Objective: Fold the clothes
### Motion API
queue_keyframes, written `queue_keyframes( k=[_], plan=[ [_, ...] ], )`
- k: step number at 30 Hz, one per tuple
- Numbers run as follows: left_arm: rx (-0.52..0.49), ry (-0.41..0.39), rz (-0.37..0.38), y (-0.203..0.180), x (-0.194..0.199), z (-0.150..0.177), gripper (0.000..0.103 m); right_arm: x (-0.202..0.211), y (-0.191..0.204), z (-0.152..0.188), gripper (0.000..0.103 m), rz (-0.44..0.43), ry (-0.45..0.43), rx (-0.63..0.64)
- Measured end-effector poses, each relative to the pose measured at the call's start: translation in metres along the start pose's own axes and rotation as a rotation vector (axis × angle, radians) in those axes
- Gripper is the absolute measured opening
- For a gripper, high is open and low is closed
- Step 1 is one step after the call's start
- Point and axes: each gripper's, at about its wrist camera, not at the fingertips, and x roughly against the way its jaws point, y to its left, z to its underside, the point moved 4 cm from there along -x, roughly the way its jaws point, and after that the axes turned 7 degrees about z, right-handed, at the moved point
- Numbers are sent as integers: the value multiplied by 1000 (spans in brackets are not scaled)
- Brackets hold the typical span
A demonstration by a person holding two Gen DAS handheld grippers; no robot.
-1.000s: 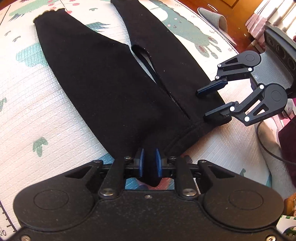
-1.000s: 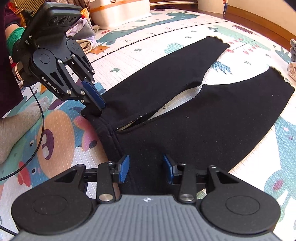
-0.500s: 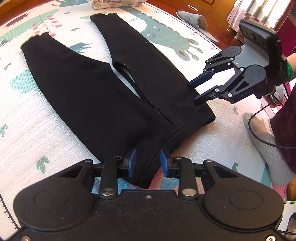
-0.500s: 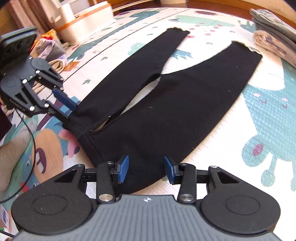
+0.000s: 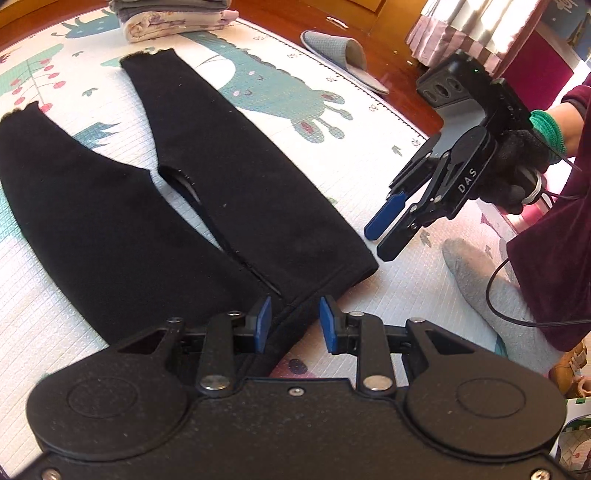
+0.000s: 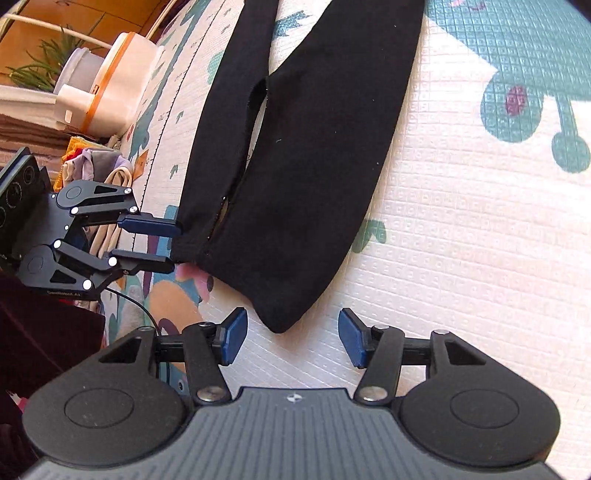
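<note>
Play mat [image 5: 369,295]: white embossed grid foam, printed with teal and pink cartoon animals, carries everything. Wooden floor beyond its far edge.

Black trousers [image 5: 110,229]: matte knit, lying flat on the mat, legs splayed in a V toward the far edge, waistband at the near edge. Leg hems look slightly frayed.

Left gripper [image 5: 291,325]: low over the near edge of the mat, black linkage arms, blue pads spread. One waistband corner lies between the pads; not pinched. In the right wrist view the left gripper [image 6: 173,245] points sideways at the waistband, fingertips level with the cloth edge.

Right gripper [image 6: 291,338]: blue pads spread wide, just short of the other waistband corner; bare mat between them. In the left wrist view the right gripper [image 5: 382,238] angles down beside the trousers, held in a black-gloved hand [image 5: 517,166] with a green cuff.

Folded clothes stack [image 5: 173,16] at the far edge. Grey slipper [image 5: 340,55] on the floor. Grey sock [image 5: 491,295] on the mat.
</note>
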Motion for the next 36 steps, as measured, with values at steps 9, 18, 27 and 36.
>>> queue_keyframes(
  k=[9, 18, 27, 36],
  plan=[
    [-24, 68, -17, 1, -42, 2, 28, -7, -5, -2, 55, -73, -32, -142],
    [-77, 54, -16, -7, -27, 10, 35, -7, -10, -7, 51, -93, -32, -145],
    [-20, -6, -49, 0, -8, 3, 37, -8, -6, -9, 50, -82, -17, -128],
    [91, -61, -44, 31, -1, -26, 37, -19, -14, 3, 41, -154, 24, -293]
  ],
)
